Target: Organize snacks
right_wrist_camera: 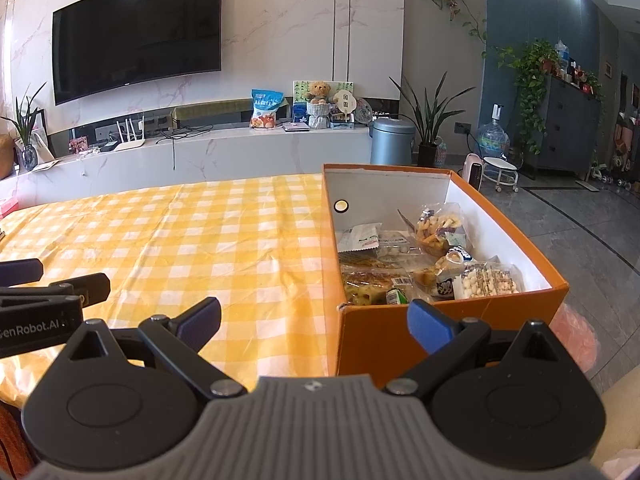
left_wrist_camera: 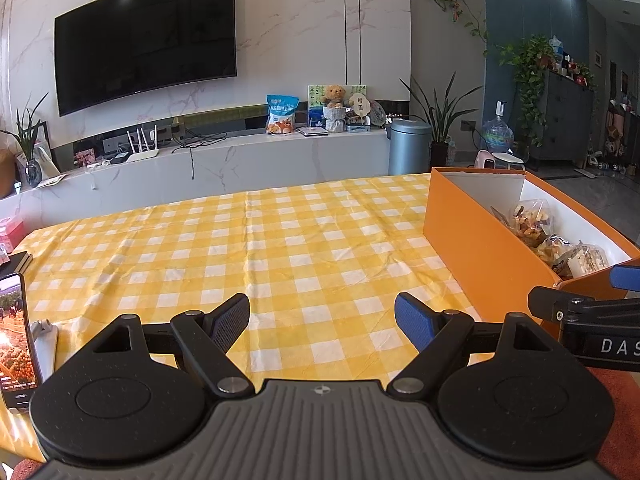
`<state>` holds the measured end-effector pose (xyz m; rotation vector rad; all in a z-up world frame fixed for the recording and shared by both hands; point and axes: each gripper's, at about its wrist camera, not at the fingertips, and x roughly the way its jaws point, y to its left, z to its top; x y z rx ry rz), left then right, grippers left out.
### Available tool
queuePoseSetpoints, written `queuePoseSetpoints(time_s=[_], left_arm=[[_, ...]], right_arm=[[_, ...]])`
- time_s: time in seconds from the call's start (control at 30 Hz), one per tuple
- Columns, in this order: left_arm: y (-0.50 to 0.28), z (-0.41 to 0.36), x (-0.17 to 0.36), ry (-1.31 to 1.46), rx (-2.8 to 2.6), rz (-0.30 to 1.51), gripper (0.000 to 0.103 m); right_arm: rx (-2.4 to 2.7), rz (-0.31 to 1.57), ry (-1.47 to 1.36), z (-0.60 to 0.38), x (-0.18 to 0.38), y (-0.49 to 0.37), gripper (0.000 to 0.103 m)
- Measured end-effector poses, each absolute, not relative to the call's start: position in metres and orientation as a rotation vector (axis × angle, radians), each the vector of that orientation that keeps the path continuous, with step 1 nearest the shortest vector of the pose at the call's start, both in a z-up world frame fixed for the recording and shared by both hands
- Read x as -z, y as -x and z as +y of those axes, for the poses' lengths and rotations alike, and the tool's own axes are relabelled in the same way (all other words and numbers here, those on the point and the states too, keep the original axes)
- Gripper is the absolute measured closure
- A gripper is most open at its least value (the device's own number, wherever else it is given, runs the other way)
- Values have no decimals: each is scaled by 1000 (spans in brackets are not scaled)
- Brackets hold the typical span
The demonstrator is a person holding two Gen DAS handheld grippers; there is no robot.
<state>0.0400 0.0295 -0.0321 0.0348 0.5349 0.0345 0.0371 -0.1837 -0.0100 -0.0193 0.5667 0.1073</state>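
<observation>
Both tools gape empty: left gripper (left_wrist_camera: 322, 322), right gripper (right_wrist_camera: 314, 320). Snack packets (right_wrist_camera: 420, 260) fill the orange box (right_wrist_camera: 400, 340) at the table's (right_wrist_camera: 180, 240) right edge.

Orange cardboard box (right_wrist_camera: 376, 340), open-topped, white inside, stands upright at the right edge of the surface (right_wrist_camera: 200, 232), which is covered in a yellow-and-white check cloth. One round hole shows in the box's far inner wall. All visible snacks lie inside the box, piled loosely toward its near end; the far end of the floor is bare. Contents: a clear bag of mixed fruit chips (right_wrist_camera: 438, 230), propped highest, toward the far right; a white-and-green sachet (right_wrist_camera: 360, 238) at far left; a flat packet of brown pastry (right_wrist_camera: 370, 282) at near left; a clear packet of pale nuts (right_wrist_camera: 490, 282) at near right. Smaller packets between them overlap; their kinds cannot be told.
</observation>
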Motion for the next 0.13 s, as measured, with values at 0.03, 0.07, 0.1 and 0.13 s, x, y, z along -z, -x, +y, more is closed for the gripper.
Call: queuePoseSetpoints(time_s=[0.03, 0.07, 0.1, 0.13], left_arm=[[-40, 30, 32, -30, -29, 533, 6], [-39, 30, 32, -24, -24, 533, 6], [-39, 30, 31, -19, -22, 533, 6], [-38, 30, 31, -18, -23, 533, 6]], right_arm=[[-108, 567, 20, -184, 10, -37, 6], [-108, 567, 21, -183, 10, -37, 6], [-109, 567, 22, -183, 10, -37, 6], [-110, 567, 24, -183, 10, -37, 6]])
